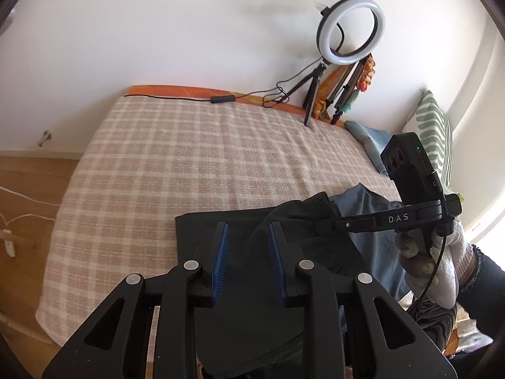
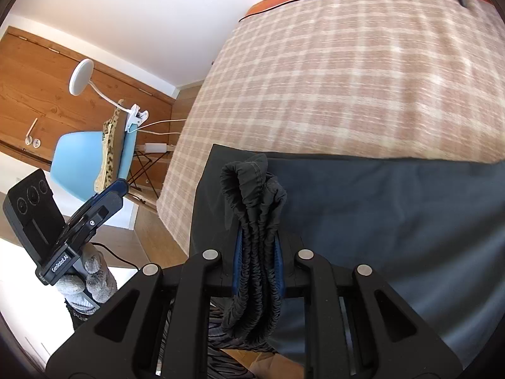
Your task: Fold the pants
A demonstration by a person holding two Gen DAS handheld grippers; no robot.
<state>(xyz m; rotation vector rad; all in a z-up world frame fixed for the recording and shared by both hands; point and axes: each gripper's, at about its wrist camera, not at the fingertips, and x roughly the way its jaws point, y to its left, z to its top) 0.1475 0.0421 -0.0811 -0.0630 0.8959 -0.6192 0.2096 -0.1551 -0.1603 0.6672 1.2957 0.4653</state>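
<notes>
Dark pants (image 1: 202, 230) lie spread at the near edge of the plaid-covered bed (image 1: 189, 158). My right gripper (image 2: 258, 237) is shut on their gathered elastic waistband (image 2: 252, 189), which sticks up in a bunch between the blue pads. In the left wrist view the right gripper (image 1: 318, 222) comes in from the right, held by a white-gloved hand (image 1: 442, 265). My left gripper (image 1: 247, 230) hovers above the pants with its blue pads apart and nothing pinched between them. In the right wrist view the left gripper (image 2: 118, 186) is off the bed's left edge.
A ring light (image 1: 350, 31) on a tripod stands at the bed's far side with its cable. A blue pillow (image 1: 369, 139) and a green-striped pillow (image 1: 432, 126) lie right. Blue-grey cloth (image 1: 378, 246) lies under the pants. A blue chair (image 2: 82, 161) with a clip lamp (image 2: 82, 75) stands on the wooden floor.
</notes>
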